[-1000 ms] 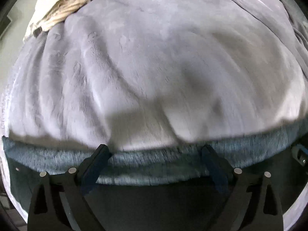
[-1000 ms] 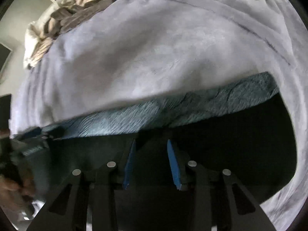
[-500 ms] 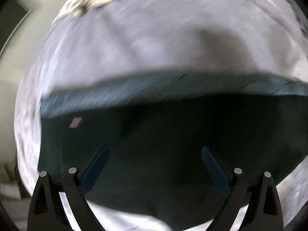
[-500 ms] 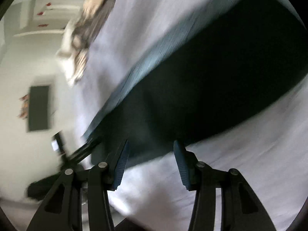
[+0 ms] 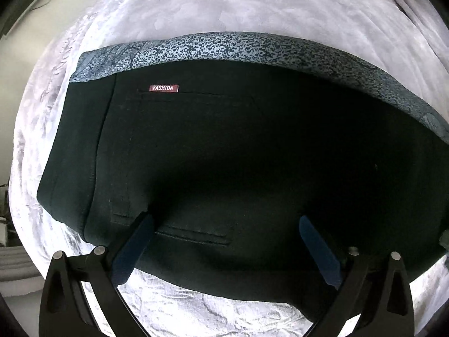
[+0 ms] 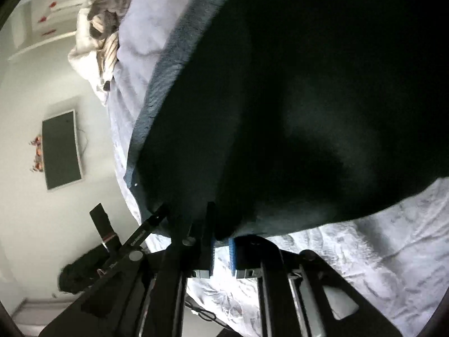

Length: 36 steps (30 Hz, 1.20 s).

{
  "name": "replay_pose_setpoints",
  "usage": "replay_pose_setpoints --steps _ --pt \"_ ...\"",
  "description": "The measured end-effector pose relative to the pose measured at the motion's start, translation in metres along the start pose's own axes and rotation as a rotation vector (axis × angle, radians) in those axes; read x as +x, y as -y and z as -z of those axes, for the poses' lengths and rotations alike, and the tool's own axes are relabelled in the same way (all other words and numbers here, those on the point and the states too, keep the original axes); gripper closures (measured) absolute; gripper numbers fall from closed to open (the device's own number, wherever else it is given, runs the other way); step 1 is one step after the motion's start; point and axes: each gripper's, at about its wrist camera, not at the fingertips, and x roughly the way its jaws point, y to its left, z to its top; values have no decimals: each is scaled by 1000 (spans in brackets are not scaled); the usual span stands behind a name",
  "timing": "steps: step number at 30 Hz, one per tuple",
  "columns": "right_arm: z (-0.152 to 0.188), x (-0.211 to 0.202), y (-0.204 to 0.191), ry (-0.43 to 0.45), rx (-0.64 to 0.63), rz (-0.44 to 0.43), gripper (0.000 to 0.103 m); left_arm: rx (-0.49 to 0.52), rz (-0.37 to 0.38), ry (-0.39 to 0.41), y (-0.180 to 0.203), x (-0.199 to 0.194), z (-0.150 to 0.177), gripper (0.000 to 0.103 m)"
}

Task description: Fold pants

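Both views bulge, fisheye, with black vignette at the corners. Left wrist view sharp; the label [image 5: 164, 88] reads clearly. Pale blanket [image 5: 252, 2] bright, glaring near the bottom edge. Pants [image 5: 238, 154] nearly black, detail lost in shadow. Right wrist view softer, slightly smeared; pale wall [image 6: 22, 129] evenly lit.

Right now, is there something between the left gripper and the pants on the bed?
Nothing visible. The left gripper, its jaws opening, hangs directly over the dark pants lying on the grey blanket. Only open air shows between its fingers and the cloth.
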Motion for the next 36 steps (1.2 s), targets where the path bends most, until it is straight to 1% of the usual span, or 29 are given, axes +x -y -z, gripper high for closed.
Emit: replay_pose_setpoints --steps 1,2,3,4,5,6,8,9,11,13,14,15,16,18,19,20,21,22,23,24,26,27,29,30,31,35,36 --pt "1 -3 -8 14 -38 12 95 13 0 6 5 -1 1 0" --pt "5 -5 -13 24 -78 49 95 22 -2 12 6 -2 2 0" --pt "8 1 -12 23 -107 108 95 27 -3 15 1 -1 6 0" --pt "11 6 -8 12 -108 143 96 35 -9 11 7 0 6 0" --pt "12 11 1 5 -83 149 96 40 -14 10 5 1 12 0" --pt "12 12 6 10 -49 126 95 45 -16 6 5 0 12 0" --pt "12 4 4 3 -48 108 93 50 -15 -9 6 -6 18 0" --pt "12 -3 1 -5 -71 127 88 53 -19 -14 9 -12 22 0" --pt "13 -26 -5 9 -147 188 87 62 -11 1 15 -26 23 0" --pt "9 -67 -9 105 -242 291 86 83 18 26 29 -41 28 0" --pt "5 -86 -8 155 -264 339 86 102 31 36 40 -47 30 0" --pt "-4 -110 -2 225 -260 404 86 116 38 42 48 -50 33 0" --pt "-12 -125 4 266 -237 441 86 139 49 42 65 -51 36 0" --pt "-31 -151 25 334 -158 507 86 158 72 7 86 -45 42 0" --pt "-38 -158 34 352 -130 539 86 161 77 -12 88 -39 47 0" --pt "-44 -163 42 359 -105 584 86 168 77 -42 100 -32 51 0" --pt "-50 -166 55 359 -66 666 87 176 58 -50 109 -29 56 0" --pt "-52 -171 62 366 -28 697 87 174 47 -44 113 -31 57 0" --pt "-50 -178 66 383 12 691 86 167 49 -48 115 -35 58 0" --pt "-47 -184 67 398 34 657 84 154 56 -55 115 -39 58 0" --pt "-38 -187 61 393 21 602 66 131 51 -56 113 -50 58 0" --pt "-33 -184 54 372 -6 582 54 126 41 -52 113 -55 60 0" --pt "-27 -175 42 332 -66 561 52 105 31 -35 107 -68 61 0" --pt "-23 -164 28 297 -119 540 52 92 29 -26 101 -72 59 0" --pt "-21 -156 17 272 -159 520 52 81 27 -19 83 -69 53 0" --pt "-17 -105 -47 154 -356 422 52 25 -10 39 53 -87 45 0" --pt "-17 -85 -72 118 -423 404 52 14 -15 50 39 -91 45 0"
